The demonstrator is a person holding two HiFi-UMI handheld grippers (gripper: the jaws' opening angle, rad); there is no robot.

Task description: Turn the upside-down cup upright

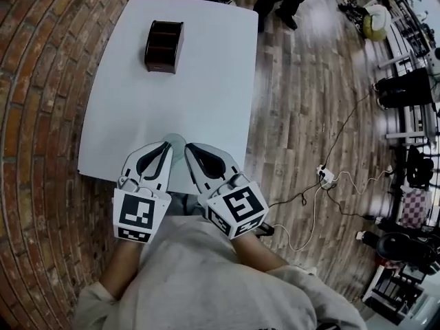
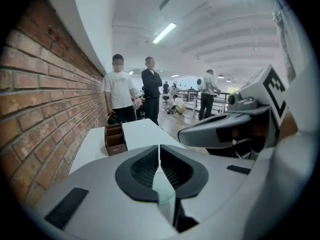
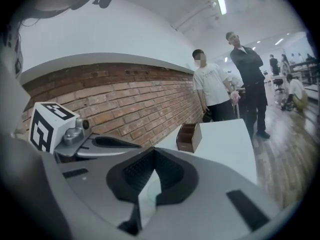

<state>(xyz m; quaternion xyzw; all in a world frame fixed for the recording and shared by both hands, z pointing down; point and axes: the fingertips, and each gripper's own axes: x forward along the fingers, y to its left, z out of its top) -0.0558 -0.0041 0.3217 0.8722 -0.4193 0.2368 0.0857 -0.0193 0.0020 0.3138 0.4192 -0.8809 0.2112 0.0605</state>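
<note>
Item: clear cup (image 1: pixel 174 144), thin-walled and translucent, held between two hand-held tools at the near edge of a white table (image 1: pixel 206 67); whether it is upright or inverted cannot be told. Left gripper (image 2: pixel 159 151): jaws clamped together on a sliver of the cup's wall; right gripper (image 3: pixel 151 156): jaws likewise pinched tight on the cup's wall from the opposite side, the two tool tips almost meeting. Also present: brown compartmented organiser (image 1: pixel 164 45) at the table's far end, brick wall (image 1: pixel 41 81) along the table's left, two persons (image 2: pixel 119 88) standing beyond the far end.
</note>
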